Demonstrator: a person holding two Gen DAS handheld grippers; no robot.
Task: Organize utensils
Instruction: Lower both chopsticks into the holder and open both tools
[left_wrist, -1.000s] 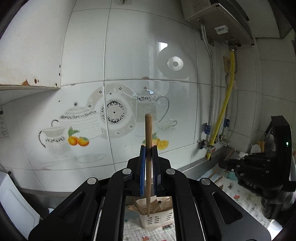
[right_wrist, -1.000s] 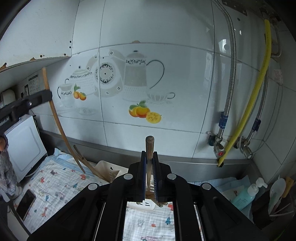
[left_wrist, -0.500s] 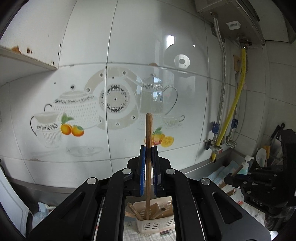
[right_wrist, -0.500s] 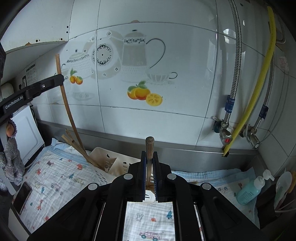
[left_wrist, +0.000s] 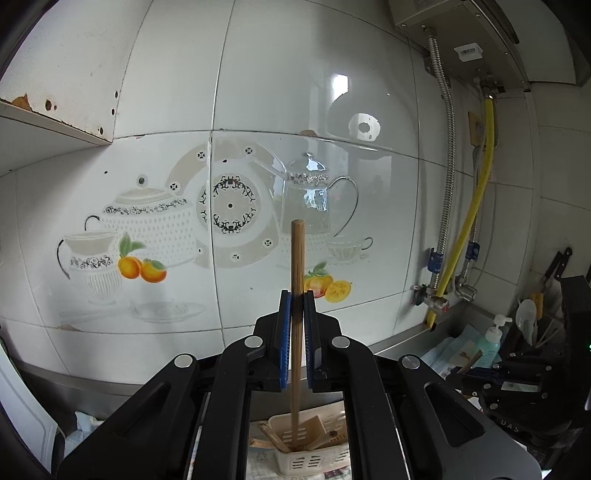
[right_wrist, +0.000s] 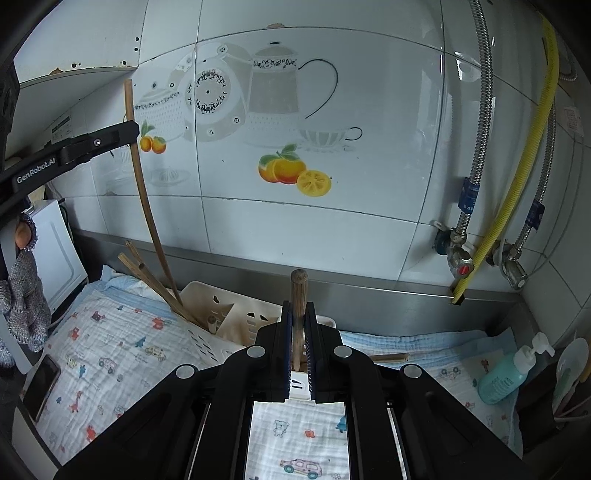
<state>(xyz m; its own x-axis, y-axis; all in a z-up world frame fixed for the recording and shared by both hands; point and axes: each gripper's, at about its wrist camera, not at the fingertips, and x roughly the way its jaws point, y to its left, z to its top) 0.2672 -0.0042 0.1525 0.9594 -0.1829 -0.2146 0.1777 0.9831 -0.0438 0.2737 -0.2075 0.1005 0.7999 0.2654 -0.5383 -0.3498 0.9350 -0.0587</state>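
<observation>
My left gripper (left_wrist: 296, 299) is shut on the long wooden handle of a slotted spatula (left_wrist: 297, 280), held upright. Its head sits inside the cream utensil holder (left_wrist: 314, 459) with other wooden utensils. In the right wrist view the same spatula handle (right_wrist: 142, 184) runs down from the left gripper (right_wrist: 125, 134) into the cream holder (right_wrist: 229, 314). My right gripper (right_wrist: 298, 310) is shut on a shorter wooden utensil handle (right_wrist: 298, 291), upright, in front of the holder. Its lower end is hidden by the jaws.
A printed cloth (right_wrist: 110, 354) covers the counter. A phone (right_wrist: 40, 384) lies at its left edge. A teal pump bottle (right_wrist: 506, 373) and a dark rack with utensils (right_wrist: 565, 376) stand at the right. Tiled wall and gas pipes (right_wrist: 517, 173) are behind.
The left gripper has moved toward the holder and lowered the spatula head into it. The right gripper has come closer to the wall and holder with its utensil still gripped.
</observation>
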